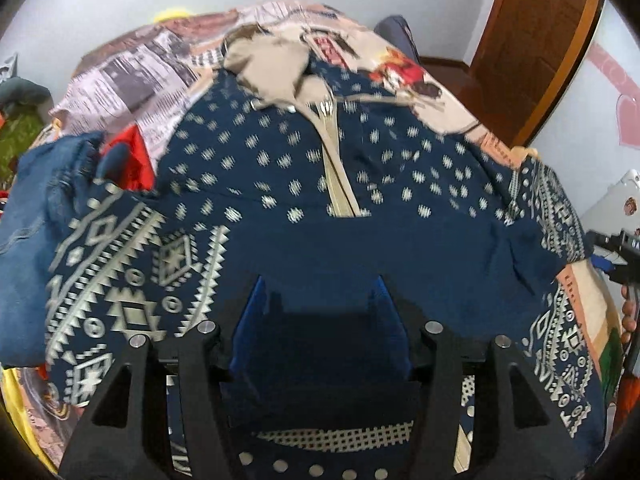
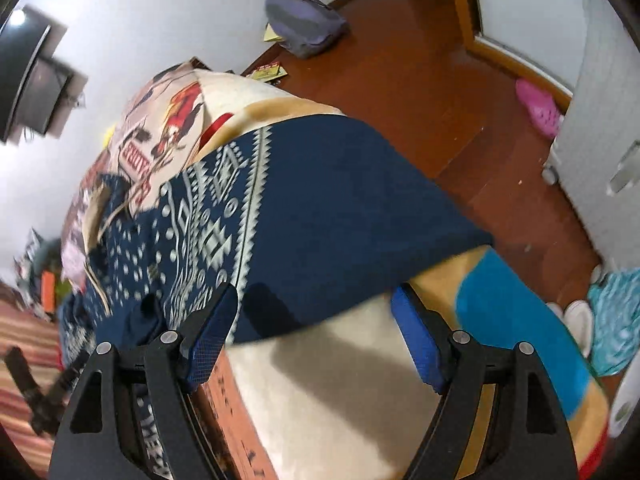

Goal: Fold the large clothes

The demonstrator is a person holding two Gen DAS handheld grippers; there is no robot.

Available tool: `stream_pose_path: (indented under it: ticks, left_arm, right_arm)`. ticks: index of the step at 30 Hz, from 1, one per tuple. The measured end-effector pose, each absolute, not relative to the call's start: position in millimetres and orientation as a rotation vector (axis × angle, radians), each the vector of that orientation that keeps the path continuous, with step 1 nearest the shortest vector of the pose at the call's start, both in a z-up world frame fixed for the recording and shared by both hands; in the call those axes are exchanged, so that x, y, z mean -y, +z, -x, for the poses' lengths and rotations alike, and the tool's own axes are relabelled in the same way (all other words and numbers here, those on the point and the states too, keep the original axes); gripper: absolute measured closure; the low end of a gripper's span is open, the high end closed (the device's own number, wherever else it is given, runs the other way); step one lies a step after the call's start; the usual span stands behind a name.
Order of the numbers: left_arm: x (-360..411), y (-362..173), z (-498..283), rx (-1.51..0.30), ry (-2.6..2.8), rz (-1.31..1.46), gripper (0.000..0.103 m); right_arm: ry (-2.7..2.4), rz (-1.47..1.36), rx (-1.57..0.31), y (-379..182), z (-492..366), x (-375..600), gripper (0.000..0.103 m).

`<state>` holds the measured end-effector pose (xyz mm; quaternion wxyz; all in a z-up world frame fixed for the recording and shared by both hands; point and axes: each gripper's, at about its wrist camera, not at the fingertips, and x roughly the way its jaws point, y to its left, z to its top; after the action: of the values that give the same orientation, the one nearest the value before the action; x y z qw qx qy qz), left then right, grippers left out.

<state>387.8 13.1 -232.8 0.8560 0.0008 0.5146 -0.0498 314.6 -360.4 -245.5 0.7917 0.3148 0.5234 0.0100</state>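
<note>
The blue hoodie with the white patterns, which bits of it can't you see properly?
- Left wrist view: the hoodie's bottom hem is hidden behind the left gripper.
- Left wrist view: its zipper pull is motion-blurred.
- Right wrist view: its sleeve end hangs over the bed's edge, out of sight.

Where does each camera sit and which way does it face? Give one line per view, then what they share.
Left wrist: on the left tongs, angled down at the navy patterned jacket spread on the bed; its own fingers and the person's other hand at the right edge show.
Right wrist: on the right tongs, tilted over the jacket's sleeve end, the bed's edge and the wooden floor; its own fingers show.
Shared: the jacket and printed blanket.
</note>
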Motion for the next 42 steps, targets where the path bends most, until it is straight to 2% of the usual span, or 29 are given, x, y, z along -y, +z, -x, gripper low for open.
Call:
stream_pose_path:
  ticks: [7,10,12,14,26,31,40,42]
  left_arm:
    - [-12,-259,-394,-1.144,-0.111,0.022,0.047]
    - [-11,-258,-391,-1.136,-0.108,0.018,0.047]
    - [-10,-257,-389,-1.129,-0.109,0.009,0.047]
    - [-10,-255,-385,-1.125,-0.114,0.003,0.047]
    - [-27,-213,-361,-1.047,-0.105,-0.007,0.047]
    - [-34,-195,-347,-1.004,-0.104,-0.017,0.044]
    - [-44,-171,-321,-0.953,-0.121,0.025,0.038]
    - [-46,-170,-320,-0.946,-0.114,0.031,0.033]
  right_arm:
    - [-0.035,-0.708,-1.068,-255,-334,367,0.028]
    - [-0.086,-0.656,-1.050,-253,-343,368,0.048]
    - [-0.098,-0.615,-1.037,-248,-349,366,0.073]
    - [-0.087,-0.575,-1.027,-240,-352,363,0.093]
    - [0.011,-0.280,-0.810,-130,-346,303,0.095]
    - [0.117,-0.213,-0.737,-96,-342,253,0.095]
    - [0.332,-0.128,-0.770,-94,-326,167,0.095]
    - [0.368,-0.087,-0.806,-104,-323,145,0.095]
